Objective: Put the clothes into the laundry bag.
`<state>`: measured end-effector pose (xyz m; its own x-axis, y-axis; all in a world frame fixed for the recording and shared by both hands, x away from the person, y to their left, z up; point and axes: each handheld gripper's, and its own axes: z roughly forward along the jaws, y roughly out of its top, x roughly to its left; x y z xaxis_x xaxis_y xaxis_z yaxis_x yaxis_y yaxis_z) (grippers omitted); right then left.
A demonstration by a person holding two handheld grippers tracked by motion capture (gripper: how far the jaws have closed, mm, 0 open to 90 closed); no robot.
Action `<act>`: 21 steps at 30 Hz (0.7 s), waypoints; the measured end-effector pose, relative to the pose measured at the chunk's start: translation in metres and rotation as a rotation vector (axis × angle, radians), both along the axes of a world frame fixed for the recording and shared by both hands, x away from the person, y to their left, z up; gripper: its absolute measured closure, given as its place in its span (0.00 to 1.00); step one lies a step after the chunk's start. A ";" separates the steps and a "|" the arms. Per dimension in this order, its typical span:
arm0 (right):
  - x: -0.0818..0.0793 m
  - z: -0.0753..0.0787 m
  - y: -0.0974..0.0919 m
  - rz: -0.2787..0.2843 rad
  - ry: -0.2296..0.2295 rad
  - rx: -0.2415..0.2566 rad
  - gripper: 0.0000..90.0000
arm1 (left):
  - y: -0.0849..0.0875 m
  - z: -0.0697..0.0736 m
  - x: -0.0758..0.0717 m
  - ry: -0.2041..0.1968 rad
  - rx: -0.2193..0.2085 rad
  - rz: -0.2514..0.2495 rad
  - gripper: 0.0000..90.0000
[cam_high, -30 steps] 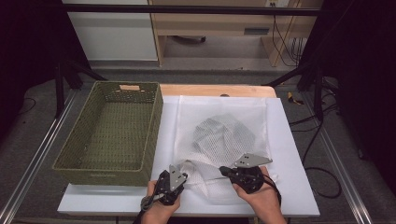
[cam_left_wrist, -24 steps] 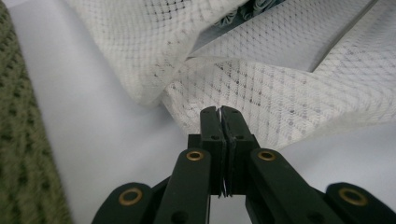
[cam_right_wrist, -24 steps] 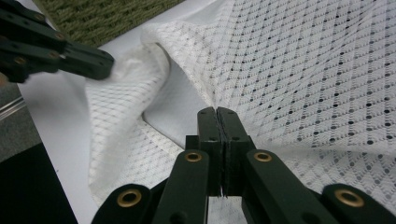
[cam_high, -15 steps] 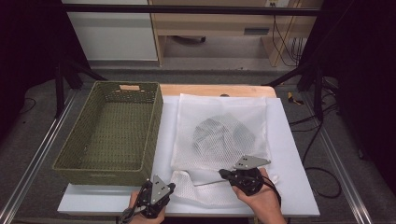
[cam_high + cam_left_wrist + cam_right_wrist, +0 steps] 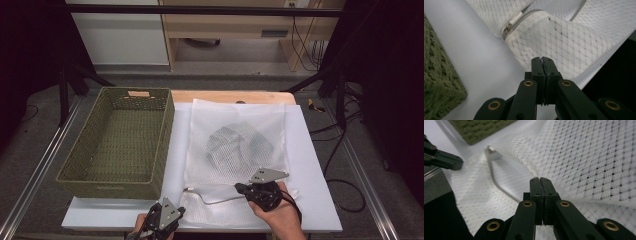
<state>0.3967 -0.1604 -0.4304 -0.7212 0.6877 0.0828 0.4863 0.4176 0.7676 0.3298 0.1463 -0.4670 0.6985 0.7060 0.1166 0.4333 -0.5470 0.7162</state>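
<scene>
Mesh laundry bag (image 5: 239,145) lies flat on desk (image 5: 310,165), right of the green basket (image 5: 120,142), garment inside. Left gripper (image 5: 162,220) has pulled back off bag's near-left corner, fingers clenched, empty. Right gripper (image 5: 245,189) fingers clenched; cannot tell whether they pinch the zipper edge (image 5: 215,197). Zipper looks partly opened.

Basket (image 5: 120,142) on table's (image 5: 320,200) left half; mesh bag (image 5: 237,145) lies flat just right of it, with clothing (image 5: 235,145) inside. Left gripper (image 5: 165,220) at near edge, before the basket; right gripper (image 5: 243,190) on bag's near end.
</scene>
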 end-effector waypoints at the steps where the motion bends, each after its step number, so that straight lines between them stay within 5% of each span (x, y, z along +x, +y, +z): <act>1: 0.001 -0.003 -0.001 -0.003 0.008 -0.002 1.00 | 0.001 0.000 0.000 0.001 0.003 -0.002 0.99; 6: 0.004 -0.012 -0.002 -0.002 0.057 -0.031 0.99 | 0.005 0.000 -0.001 -0.006 0.035 -0.004 0.99; 21: -0.005 -0.031 0.004 0.055 0.131 -0.099 0.99 | 0.006 -0.007 0.004 -0.011 0.001 0.031 0.99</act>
<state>0.3914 -0.1561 -0.4614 -0.7457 0.6568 0.1120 0.5535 0.5170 0.6530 0.3340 0.1524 -0.4736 0.6747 0.7275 0.1250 0.4424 -0.5341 0.7204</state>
